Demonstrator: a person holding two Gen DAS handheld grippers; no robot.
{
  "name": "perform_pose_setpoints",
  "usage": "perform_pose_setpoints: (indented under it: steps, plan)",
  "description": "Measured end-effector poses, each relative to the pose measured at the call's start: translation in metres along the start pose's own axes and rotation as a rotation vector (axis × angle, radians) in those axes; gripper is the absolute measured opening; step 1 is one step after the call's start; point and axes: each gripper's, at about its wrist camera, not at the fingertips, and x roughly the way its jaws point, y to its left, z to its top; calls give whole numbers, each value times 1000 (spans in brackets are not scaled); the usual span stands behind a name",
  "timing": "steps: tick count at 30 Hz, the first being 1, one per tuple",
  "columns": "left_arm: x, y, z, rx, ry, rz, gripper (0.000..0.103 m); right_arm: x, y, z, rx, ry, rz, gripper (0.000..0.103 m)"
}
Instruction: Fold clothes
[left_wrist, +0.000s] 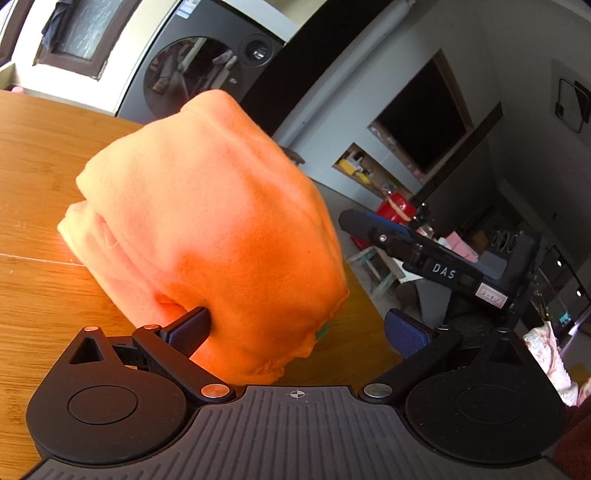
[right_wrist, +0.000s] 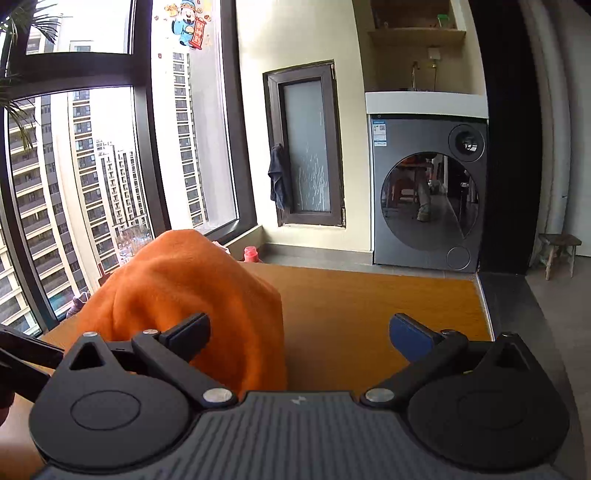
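An orange fleece garment (left_wrist: 207, 221) is bunched in a thick folded lump on the bench (left_wrist: 37, 166), pressed against the left gripper (left_wrist: 295, 332)'s left finger. Both sets of jaws are spread wide, nothing gripped. It looks soft, light and floppy, so it's probably best pinched at a hem edge. In the right gripper (right_wrist: 299, 332) view it's bulging past the left finger too.

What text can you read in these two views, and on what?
"DAS": white letters on the right gripper, seen from the left wrist view.
Small white tag on that same gripper: handwritten, too blurred to read.
Sticker on the washer: has a QR code, print too small to read.
Window decal holds a red scroll: characters too small to read.
Nothing readable on the orange cloth.
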Motion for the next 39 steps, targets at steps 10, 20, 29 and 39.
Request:
perform_pose_setpoints:
  steps: [10, 20, 29, 39]
  plan:
    - [-48, 10, 24, -17, -200, -122, 103, 26, 40, -27, -218, 113, -26, 103]
    - [-4, 72, 48, -213, -144, -5, 103, 5, 21, -7, -19, 93, 141, 103]
    - [-46, 51, 30, -199, -175, 18, 103, -1, -5, -22, 32, 72, -53, 103]
    - [-2, 33, -4, -145, -45, 58, 99, 26, -49, -36, 460, 150, 243, 102]
